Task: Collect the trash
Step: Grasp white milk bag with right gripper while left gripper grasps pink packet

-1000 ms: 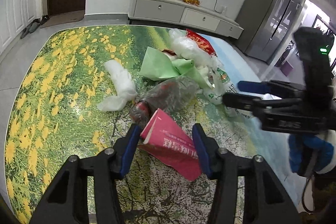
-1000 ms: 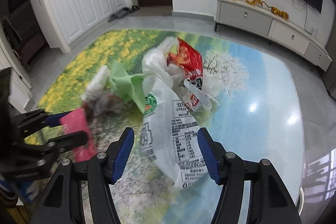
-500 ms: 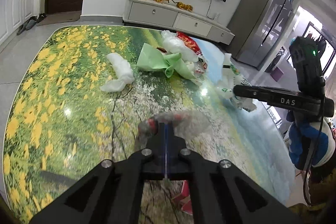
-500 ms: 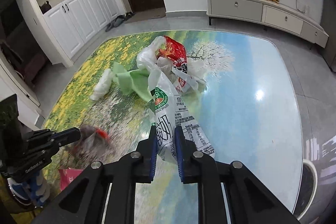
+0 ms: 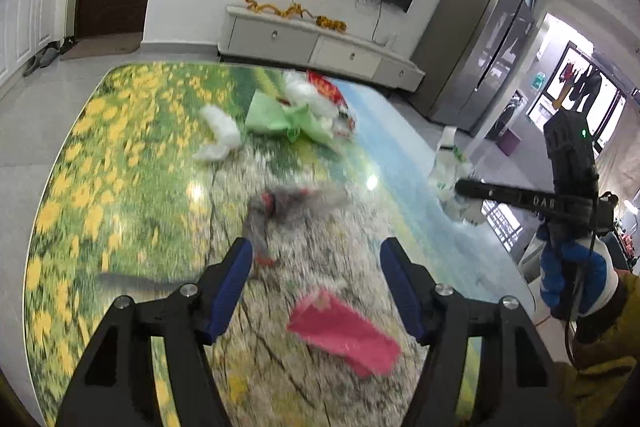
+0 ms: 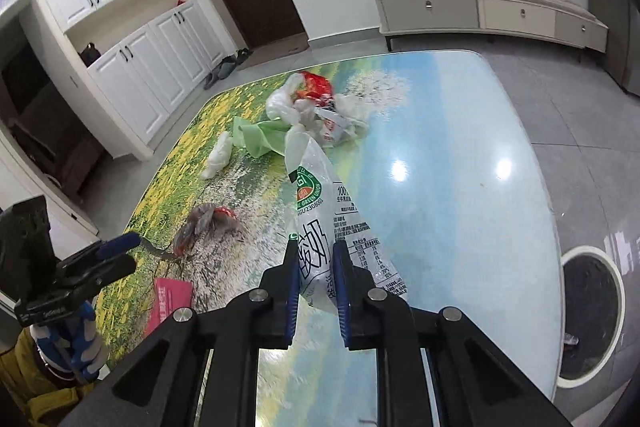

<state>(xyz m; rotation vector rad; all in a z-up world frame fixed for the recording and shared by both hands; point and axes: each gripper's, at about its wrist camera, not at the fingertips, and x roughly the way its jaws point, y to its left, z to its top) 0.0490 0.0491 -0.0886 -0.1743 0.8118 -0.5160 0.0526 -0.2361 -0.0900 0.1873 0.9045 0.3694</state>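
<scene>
My right gripper (image 6: pixel 316 255) is shut on a clear printed plastic bag (image 6: pixel 320 195) and holds it above the table; the bag also shows in the left wrist view (image 5: pixel 450 171). My left gripper (image 5: pixel 316 263) is open and empty, with a pink packet (image 5: pixel 344 333) lying on the table between its fingers and a grey crumpled wrapper with red (image 5: pixel 292 203) just ahead. In the right wrist view the pink packet (image 6: pixel 170 301) and grey wrapper (image 6: pixel 208 221) lie near the left gripper (image 6: pixel 120 251).
A pile of trash sits further back on the table: a green bag (image 5: pixel 280 117), a white wad (image 5: pixel 220 131), a red snack bag (image 6: pixel 316 87) and clear bags. A round white-rimmed bin (image 6: pixel 592 315) stands on the floor right of the table (image 6: pixel 460 167).
My left gripper has opened, and the grey wrapper now lies on the table ahead of it. My right gripper has lifted the clear bag higher and away from the pile.
</scene>
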